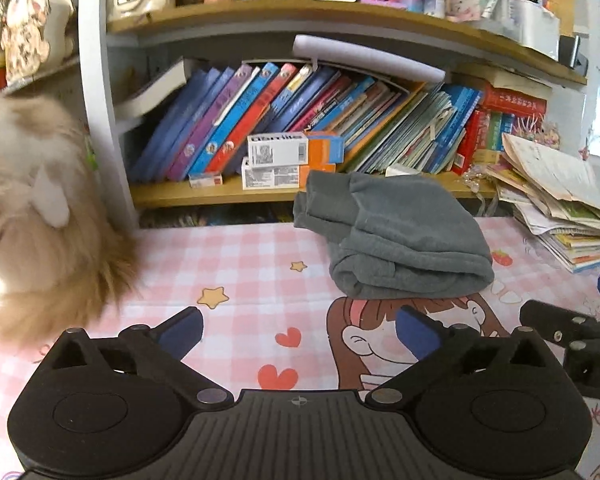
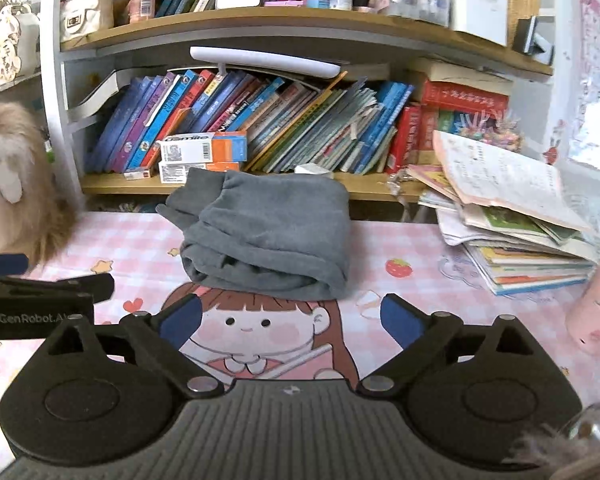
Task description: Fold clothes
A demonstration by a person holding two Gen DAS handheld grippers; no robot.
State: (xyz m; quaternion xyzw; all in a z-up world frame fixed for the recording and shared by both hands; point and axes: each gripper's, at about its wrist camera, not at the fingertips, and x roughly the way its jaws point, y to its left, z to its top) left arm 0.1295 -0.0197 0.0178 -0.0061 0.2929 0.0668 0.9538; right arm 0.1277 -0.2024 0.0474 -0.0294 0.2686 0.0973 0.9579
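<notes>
Left gripper (image 1: 300, 334) spread wide, blue pads far apart, nothing between them, only the pink checked tablecloth (image 1: 240, 256) with its cartoon girl print below. Right gripper (image 2: 291, 320) likewise gaping, jaws empty, hanging over the printed face on the cloth. Neither touching the garment; both short of it, on the near side.

Seen from the left wrist, part of the right gripper poking in at the right edge; seen from the right wrist, part of the left gripper at the left edge, side by side and close.

Grey garment (image 1: 396, 236) folded into a thick bundle, lying on the tablecloth at the far side, just in front of the lower bookshelf (image 1: 220, 194). Rounded fold edge turned toward the grippers, looser layered ends turned toward the shelf and slightly left. Long axis hard to call, the bundle being nearly as deep as wide; in the right wrist view running roughly from near to far, slanting a little left at the back. Lying flat, layers stacked, near edge resting on top of the girl's hair in the print.

Fluffy cream and tan toy or animal (image 1: 40, 216) at the left, well apart from the garment. Pile of books and papers (image 2: 512, 224) at the right, near the garment but not touching
</notes>
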